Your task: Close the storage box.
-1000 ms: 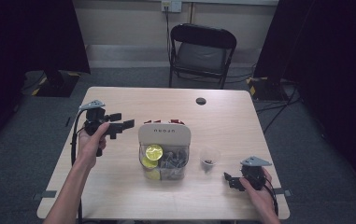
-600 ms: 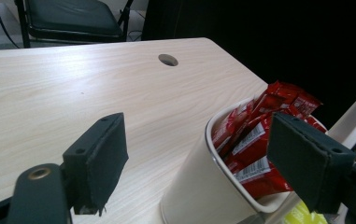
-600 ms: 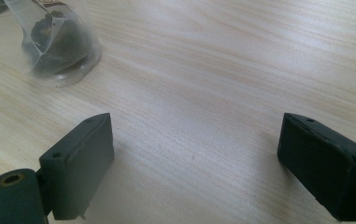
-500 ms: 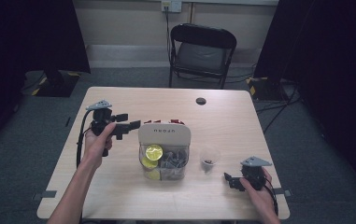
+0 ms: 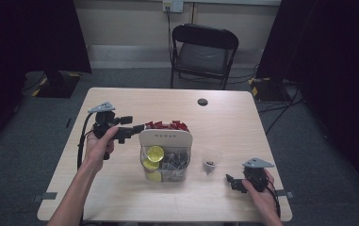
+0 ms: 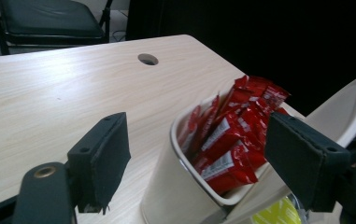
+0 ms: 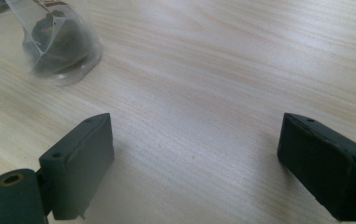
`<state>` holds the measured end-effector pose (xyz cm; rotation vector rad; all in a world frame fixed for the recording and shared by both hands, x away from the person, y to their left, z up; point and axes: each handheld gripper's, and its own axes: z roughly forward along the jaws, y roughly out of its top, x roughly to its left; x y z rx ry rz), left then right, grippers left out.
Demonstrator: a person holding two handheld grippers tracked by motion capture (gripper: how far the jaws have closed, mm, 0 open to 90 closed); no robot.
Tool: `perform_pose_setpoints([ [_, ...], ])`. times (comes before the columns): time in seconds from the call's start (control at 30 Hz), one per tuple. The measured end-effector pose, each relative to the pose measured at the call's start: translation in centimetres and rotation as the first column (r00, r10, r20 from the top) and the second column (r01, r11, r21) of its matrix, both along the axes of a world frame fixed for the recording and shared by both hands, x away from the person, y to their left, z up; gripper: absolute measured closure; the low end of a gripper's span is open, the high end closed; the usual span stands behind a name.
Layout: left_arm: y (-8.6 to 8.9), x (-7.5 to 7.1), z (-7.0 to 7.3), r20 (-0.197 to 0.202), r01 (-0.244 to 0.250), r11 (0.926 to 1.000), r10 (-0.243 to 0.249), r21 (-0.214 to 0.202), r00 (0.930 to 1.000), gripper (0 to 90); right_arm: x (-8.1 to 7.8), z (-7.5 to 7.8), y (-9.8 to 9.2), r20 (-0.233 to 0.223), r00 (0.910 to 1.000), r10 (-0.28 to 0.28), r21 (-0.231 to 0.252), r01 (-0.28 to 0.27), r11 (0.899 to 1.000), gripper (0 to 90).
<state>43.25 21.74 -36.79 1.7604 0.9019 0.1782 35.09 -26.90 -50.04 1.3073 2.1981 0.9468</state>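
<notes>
Red sachets (image 6: pixel 231 135) upright (packed tight) in white caddy's (image 5: pixel 165 139) rear compt.

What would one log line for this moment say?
left gripper: open, at red packets in organizer | right gripper: open, idle near clear cup

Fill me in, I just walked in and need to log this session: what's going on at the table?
A person holds a gripper in each hand. The left gripper, fingers open, is at the rear compartment of a white organizer caddy, lined up on the red sachets standing in it; nothing is gripped yet. The caddy's clear front section holds yellow pods and dark packets. The right gripper rests open on the wooden table, near a small clear cup with something dark inside.
</notes>
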Motion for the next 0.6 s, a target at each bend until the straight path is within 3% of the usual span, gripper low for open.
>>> perform_pose_setpoints([
  [0.33,-0.9,-0.7,-0.3,-0.004,0.022,0.9989,-0.022,0.040,0.9997,21.4,0.0,0.0,0.0,0.001,1.0000,0.004,0.000,-0.004,1.000,10.3],
  [0.6,-0.8,-1.5,-0.4,0.000,0.011,0.9989,-0.011,0.047,0.9999,16.7,0.0,0.0,0.0,0.001,1.0000,0.004,0.000,-0.004,1.000,10.3],
])
